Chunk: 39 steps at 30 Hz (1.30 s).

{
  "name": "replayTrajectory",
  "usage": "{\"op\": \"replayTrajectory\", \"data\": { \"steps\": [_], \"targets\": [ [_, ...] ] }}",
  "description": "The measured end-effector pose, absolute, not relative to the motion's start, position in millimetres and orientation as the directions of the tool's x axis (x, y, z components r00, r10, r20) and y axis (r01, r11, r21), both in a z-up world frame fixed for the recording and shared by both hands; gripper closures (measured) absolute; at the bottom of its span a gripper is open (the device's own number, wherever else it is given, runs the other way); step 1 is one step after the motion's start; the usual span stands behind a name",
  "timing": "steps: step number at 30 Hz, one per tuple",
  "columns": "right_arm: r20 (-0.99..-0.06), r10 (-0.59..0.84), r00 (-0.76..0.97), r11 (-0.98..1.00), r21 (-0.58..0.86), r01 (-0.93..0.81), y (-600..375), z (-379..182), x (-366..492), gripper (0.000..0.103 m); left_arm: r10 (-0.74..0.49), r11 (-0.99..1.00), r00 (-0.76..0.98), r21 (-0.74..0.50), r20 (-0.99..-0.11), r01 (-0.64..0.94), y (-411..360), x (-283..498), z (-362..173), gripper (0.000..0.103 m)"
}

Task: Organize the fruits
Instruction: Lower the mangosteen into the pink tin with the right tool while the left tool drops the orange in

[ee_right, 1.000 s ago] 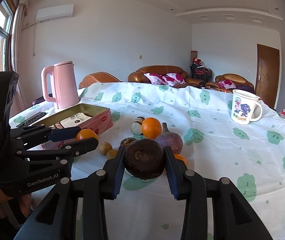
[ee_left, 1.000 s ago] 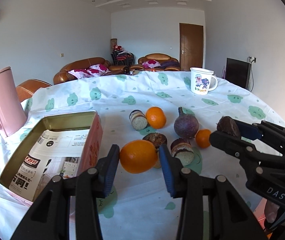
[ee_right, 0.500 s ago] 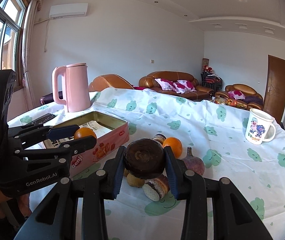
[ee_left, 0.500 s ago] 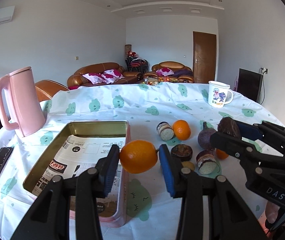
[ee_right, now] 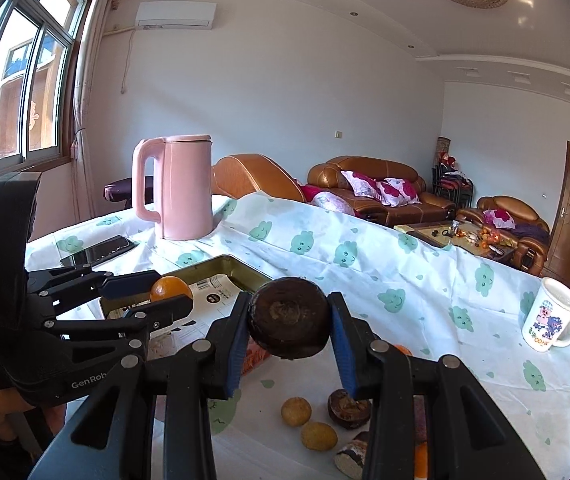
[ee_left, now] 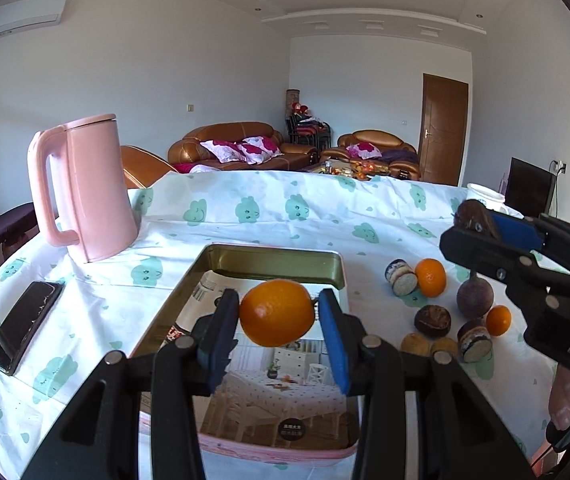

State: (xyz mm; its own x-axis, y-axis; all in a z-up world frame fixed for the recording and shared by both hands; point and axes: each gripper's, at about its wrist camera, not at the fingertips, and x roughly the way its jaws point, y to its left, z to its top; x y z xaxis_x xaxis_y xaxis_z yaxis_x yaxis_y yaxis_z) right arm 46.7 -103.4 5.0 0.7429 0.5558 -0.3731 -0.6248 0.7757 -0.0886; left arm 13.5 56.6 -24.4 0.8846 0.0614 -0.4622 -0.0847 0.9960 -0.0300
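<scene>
My left gripper [ee_left: 279, 318] is shut on an orange [ee_left: 276, 312] and holds it in the air above the open pink tin [ee_left: 277, 258], which is lined with printed paper. My right gripper [ee_right: 289, 324] is shut on a dark brown round fruit [ee_right: 289, 323] and holds it above the table, right of the tin [ee_right: 241, 266]. The right gripper also shows in the left wrist view [ee_left: 473, 224]. On the cloth right of the tin lie two smaller oranges [ee_left: 430, 277], a purple fruit [ee_left: 473, 299], dark brown fruits [ee_left: 432, 321] and cut pieces [ee_left: 401, 277].
A pink kettle [ee_left: 85, 188] stands behind the tin at the left. A black phone [ee_left: 25, 330] lies left of the tin. A white printed mug [ee_right: 551, 322] stands at the far right. The table carries a white cloth with green cloud prints [ee_left: 297, 208].
Both grippers have swung left with their fruit. The left gripper went from the fruit pile to above the tin. The right gripper followed, now beside the tin.
</scene>
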Motion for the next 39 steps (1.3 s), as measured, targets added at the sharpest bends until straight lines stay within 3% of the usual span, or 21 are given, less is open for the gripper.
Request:
{"op": "replayTrajectory", "data": {
  "steps": [35, 37, 39],
  "targets": [
    [-0.608, 0.538, 0.584, 0.7, -0.065, -0.711, -9, -52, 99, 0.063, 0.091, 0.987, 0.786, -0.047, -0.611, -0.151, 112, 49, -50, 0.061],
    [-0.611, 0.534, 0.584, 0.704, -0.061, -0.708, -9, -53, 100, 0.062, 0.098, 0.987, 0.785, -0.039, -0.611, -0.154, 112, 49, -50, 0.061],
    [-0.608, 0.527, 0.595, 0.718, -0.056, -0.694, -12, -52, 101, 0.053, 0.116, 0.985, 0.788, -0.031, -0.605, -0.169, 112, 48, -49, 0.059]
  ]
}}
